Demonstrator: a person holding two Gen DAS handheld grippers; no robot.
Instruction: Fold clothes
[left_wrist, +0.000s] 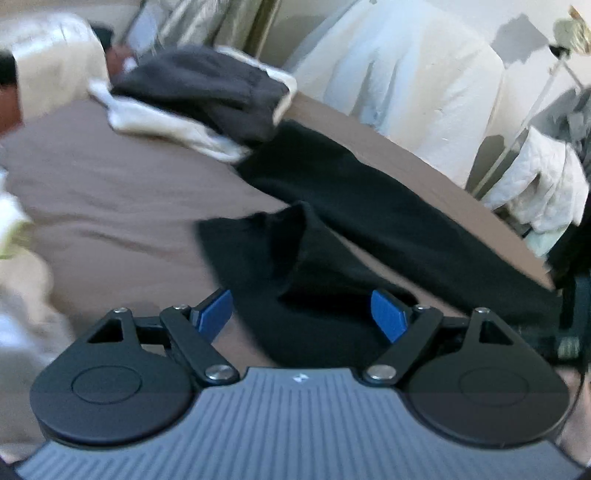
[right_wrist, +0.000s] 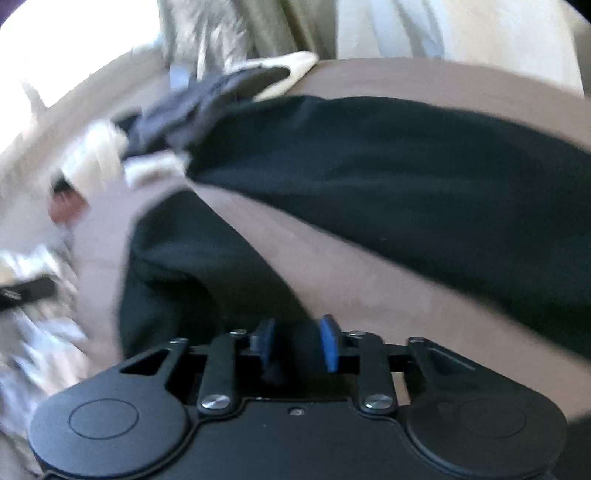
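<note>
Black garment (left_wrist: 369, 206) under spread left claw (left_wrist: 306, 314); right claw (right_wrist: 299, 343) half-apart, grip unclear.

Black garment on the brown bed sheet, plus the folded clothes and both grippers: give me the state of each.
Black garment: unfolded, spread on the brown bed sheet.
Grey and cream folded clothes: stacked beyond it.
Left gripper: open, over the black cloth.
Right gripper: jaws part-way apart; black cloth between them, grip unclear.
</note>
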